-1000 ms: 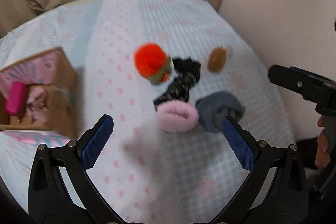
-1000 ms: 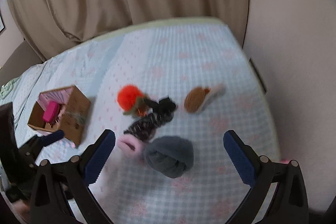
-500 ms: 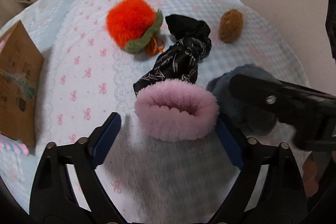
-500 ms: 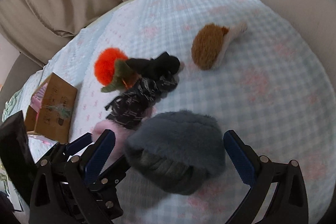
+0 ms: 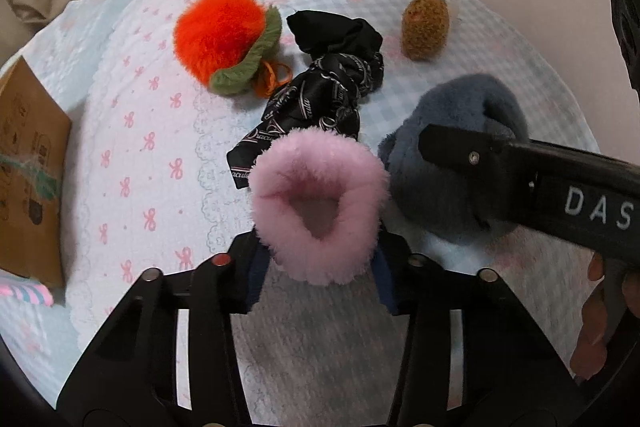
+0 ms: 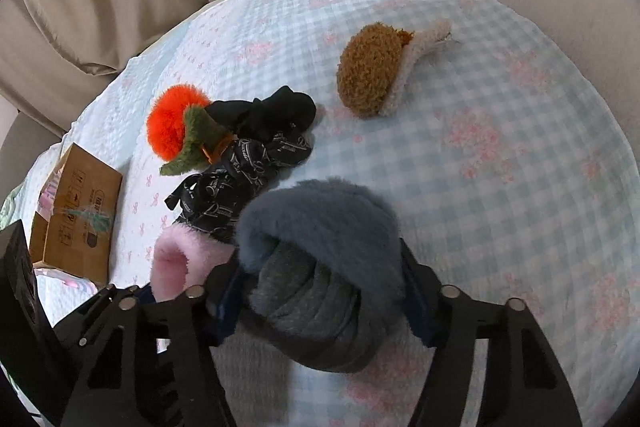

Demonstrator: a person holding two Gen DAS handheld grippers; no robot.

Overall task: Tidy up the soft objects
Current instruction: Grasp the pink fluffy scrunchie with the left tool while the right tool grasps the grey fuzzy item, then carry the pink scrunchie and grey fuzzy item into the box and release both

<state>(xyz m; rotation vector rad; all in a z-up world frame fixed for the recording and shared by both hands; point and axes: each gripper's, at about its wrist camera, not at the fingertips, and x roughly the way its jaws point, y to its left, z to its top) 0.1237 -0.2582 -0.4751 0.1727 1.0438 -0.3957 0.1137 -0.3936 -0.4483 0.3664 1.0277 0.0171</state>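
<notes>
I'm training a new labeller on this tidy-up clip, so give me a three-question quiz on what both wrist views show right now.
1. True or false: the left gripper is closing around the pink fluffy ring.
2. Which item sits between the right gripper's fingers?
A. orange pompom
B. grey fluffy piece
C. brown plush
3. Fill in: the cardboard box stands at the ____ edge of both views.

Key: 1 true; 2 B; 3 left.
</notes>
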